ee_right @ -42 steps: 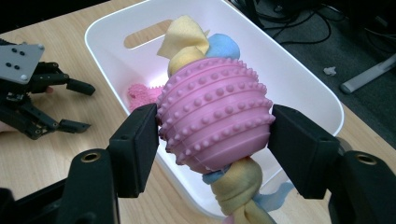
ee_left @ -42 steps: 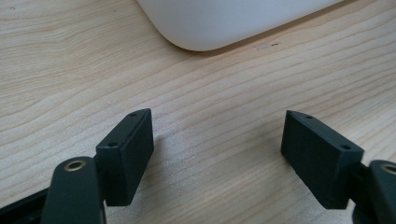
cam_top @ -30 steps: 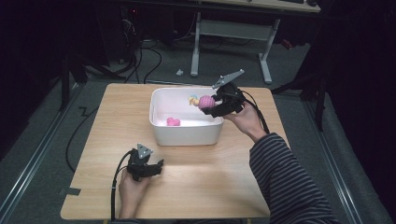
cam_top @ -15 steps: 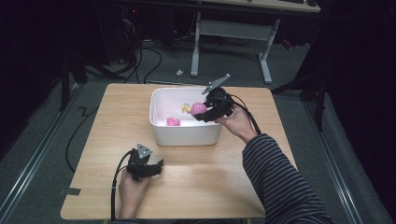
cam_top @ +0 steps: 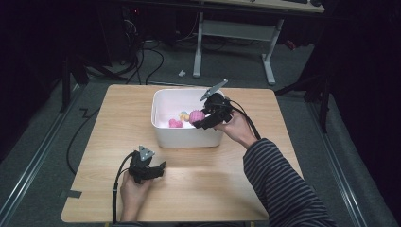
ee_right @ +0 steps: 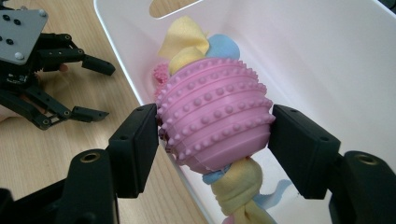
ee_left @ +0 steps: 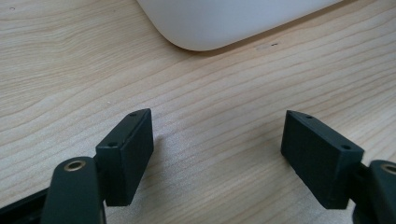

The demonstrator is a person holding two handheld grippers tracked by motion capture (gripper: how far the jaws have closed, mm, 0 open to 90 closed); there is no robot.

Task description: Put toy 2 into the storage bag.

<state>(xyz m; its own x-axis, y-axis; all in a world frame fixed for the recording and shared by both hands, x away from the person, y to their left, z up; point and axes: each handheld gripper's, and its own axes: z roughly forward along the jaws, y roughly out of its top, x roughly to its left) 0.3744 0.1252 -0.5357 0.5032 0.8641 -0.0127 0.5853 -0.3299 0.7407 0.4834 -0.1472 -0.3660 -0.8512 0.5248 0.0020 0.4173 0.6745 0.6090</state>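
In the right gripper view our right gripper [ee_right: 212, 135] has its fingers [ee_right: 135, 144] pressed on both sides of a pink knobbly ball [ee_right: 215, 121], so they are clamped on it at about the ball's own width. Yellow and blue fabric strips [ee_right: 187, 44] run through the ball, coming out beyond it and again at its near end, where they form a knot. The ball hangs over the near wall of the white bin [ee_right: 299, 42], partly inside the rim.

From the high view we see what the close view leaves out: the right gripper [cam_top: 204, 119] reaches in over the right half of the white bin [cam_top: 187, 137], which stands at the far middle of the wooden surface [cam_top: 198, 189], and the ball [cam_top: 196, 116] is held above the bin's floor. A second, smaller pink toy [cam_top: 175, 124] lies on that floor just left of the ball; up close we catch only a pink edge of it behind the ball.

Our left gripper [cam_top: 146, 171] rests on the surface near the front edge, well apart from the bin. In the left gripper view its fingers [ee_left: 128, 154] stand wide apart with nothing but bare wood between them, and a rounded corner of the bin [ee_left: 224, 23] shows beyond. The right gripper view also catches this left gripper [ee_right: 88, 88] at its upper left.
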